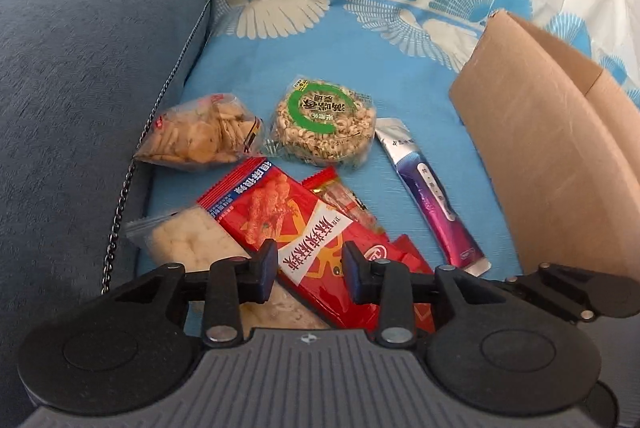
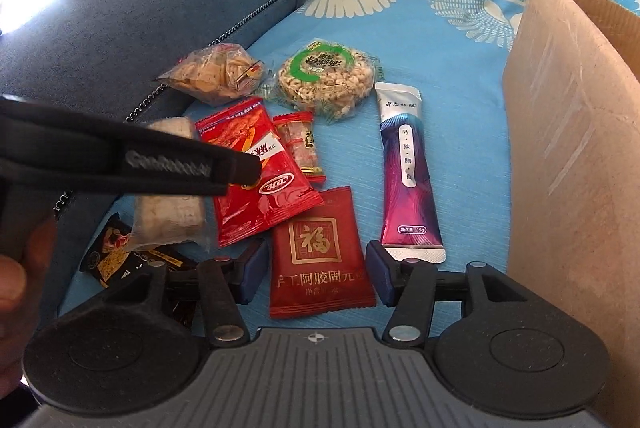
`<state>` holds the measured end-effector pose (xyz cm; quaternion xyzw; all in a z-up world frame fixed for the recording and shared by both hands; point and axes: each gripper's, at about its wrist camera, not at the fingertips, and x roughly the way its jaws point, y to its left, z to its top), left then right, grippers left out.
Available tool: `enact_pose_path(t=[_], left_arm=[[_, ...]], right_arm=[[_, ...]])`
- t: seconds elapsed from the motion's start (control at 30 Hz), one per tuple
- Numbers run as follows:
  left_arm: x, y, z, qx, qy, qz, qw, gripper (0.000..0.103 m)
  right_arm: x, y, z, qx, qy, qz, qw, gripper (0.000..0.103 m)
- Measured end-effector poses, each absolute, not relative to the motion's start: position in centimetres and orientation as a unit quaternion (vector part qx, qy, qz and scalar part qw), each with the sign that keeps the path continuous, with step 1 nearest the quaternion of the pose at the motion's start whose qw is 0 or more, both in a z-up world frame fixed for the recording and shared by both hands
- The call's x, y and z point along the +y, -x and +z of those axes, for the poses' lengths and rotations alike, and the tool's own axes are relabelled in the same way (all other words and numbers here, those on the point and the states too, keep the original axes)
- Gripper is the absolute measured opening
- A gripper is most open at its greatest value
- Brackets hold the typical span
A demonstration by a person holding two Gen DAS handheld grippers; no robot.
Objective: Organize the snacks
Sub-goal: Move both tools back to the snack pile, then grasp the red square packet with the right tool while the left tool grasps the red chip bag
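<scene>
Nearest, the right gripper [image 2: 317, 274] is hanging with its jaws spread wide on either side of a dark red square sachet [image 2: 320, 260] with gold characters, which is lying flat on the blue patterned sofa cover [image 2: 460, 68]; the pads are not touching it. Close by, the left gripper [image 1: 310, 274] is hovering with its jaws parted above a large red snack packet [image 1: 288, 228], holding nothing; in the right wrist view this gripper is showing only as a dark bar reaching over the same packet, with a thumb [image 2: 12, 276] at the frame's edge. Beside the red packet, a clear pack of pale biscuits [image 1: 188, 240] is lying partly under it, a small red-ended candy wrapper [image 2: 300, 144] is resting against its other side, and a black and gold wrapper [image 2: 112, 256] is sitting near the cushion. Further right, a purple and silver stick sachet [image 2: 404, 172] is lying alone, just beside a brown cardboard box [image 2: 568, 148]. Farther back, a clear bag of crackers [image 1: 200, 134] and a round puffed-grain cake with a green ring label [image 1: 324, 118] are sitting side by side, near the blue sofa armrest [image 1: 88, 48] with a dark chain [image 1: 120, 212] trailing along it.
</scene>
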<state>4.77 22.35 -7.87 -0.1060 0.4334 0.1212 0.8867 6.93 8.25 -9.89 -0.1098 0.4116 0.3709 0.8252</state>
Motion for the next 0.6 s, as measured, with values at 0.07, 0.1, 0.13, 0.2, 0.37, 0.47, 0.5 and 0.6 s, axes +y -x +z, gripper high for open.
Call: enact_pose_path(t=[0.07,0.1,0.13,0.2,0.37,0.47,0.5,0.6], left_arm=[[22.7,-4.8,-7.9,0.429,0.122,0.124,0.886,0.038],[23.0,-4.7,-7.9,0.427,0.131,0.125,0.886,0.036],[23.1,-4.7,-7.9,0.426,0.135,0.129,0.885,0.027],[23.2,-4.7,-7.8,0.426,0.137,0.132,0.885,0.011],[23.1,-4.3,-7.0,0.412,0.130,0.133,0.892,0.000],[23.7,-3.9,-6.7,0.405,0.150,0.141,0.891,0.000],[23.9,-3.7,-6.5,0.404,0.157,0.145,0.890,0.000],[25.0,-3.1,-6.3,0.398,0.199,0.148,0.883,0.000]], right_arm=[[8.3,-7.0,-10.0,0.414,0.109,0.374,0.823,0.057],[8.3,-7.0,-9.9,0.413,0.109,0.375,0.823,0.055],[8.3,-6.9,-9.9,0.412,0.110,0.377,0.822,0.054],[8.3,-6.9,-9.9,0.410,0.111,0.380,0.822,0.052],[8.2,-6.6,-9.8,0.406,0.115,0.383,0.822,0.048],[8.0,-6.3,-9.5,0.398,0.122,0.385,0.824,0.047],[7.9,-6.2,-9.5,0.396,0.123,0.385,0.825,0.047],[7.4,-5.8,-9.0,0.390,0.118,0.385,0.828,0.047]])
